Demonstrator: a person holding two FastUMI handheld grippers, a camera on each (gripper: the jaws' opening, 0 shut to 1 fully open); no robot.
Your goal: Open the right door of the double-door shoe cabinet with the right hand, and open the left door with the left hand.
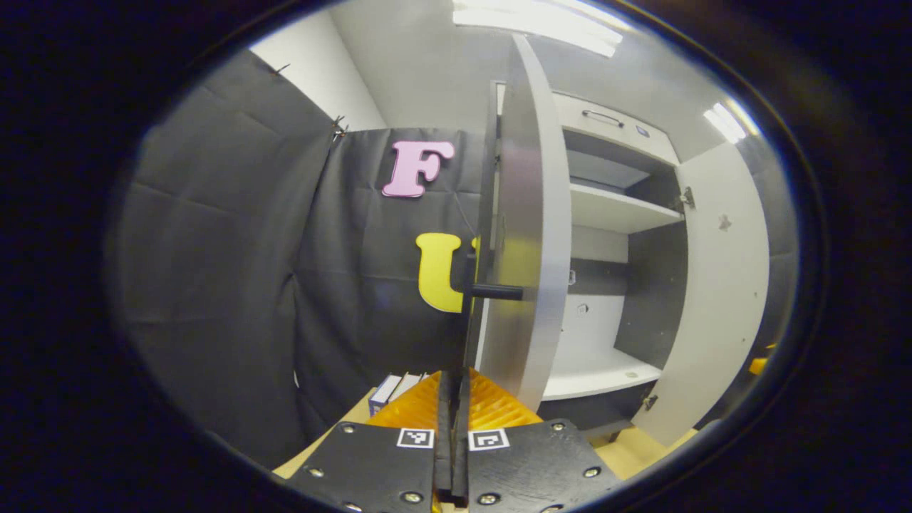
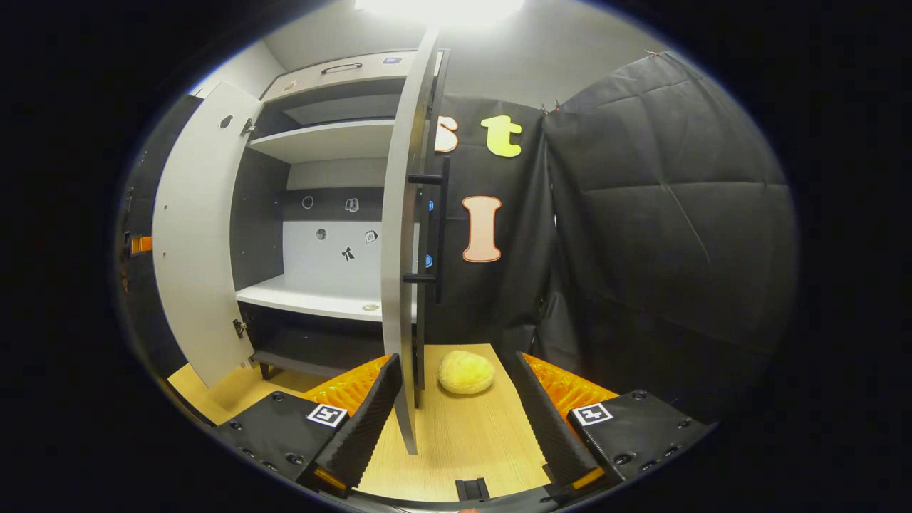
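The shoe cabinet [image 1: 605,214] stands with both doors swung out. In the left gripper view the left door [image 1: 524,235] is edge-on straight ahead, its black handle [image 1: 496,291] on the outer face. My left gripper [image 1: 452,377] is shut on the handle's lower end. The right door [image 1: 719,285] hangs open far right. In the right gripper view the right door [image 2: 400,249] is edge-on, its handle [image 2: 438,228] to its right. My right gripper [image 2: 456,367] is open; the door's lower edge sits between the fingers, close to the left finger [image 2: 370,410].
A yellow lump [image 2: 467,372] lies on the wooden table [image 2: 456,442] just right of the right door. The left door [image 2: 203,235] stands open at the left. White shelves [image 2: 320,299] show inside. Small boxes [image 1: 390,390] sit by the black cloth wall.
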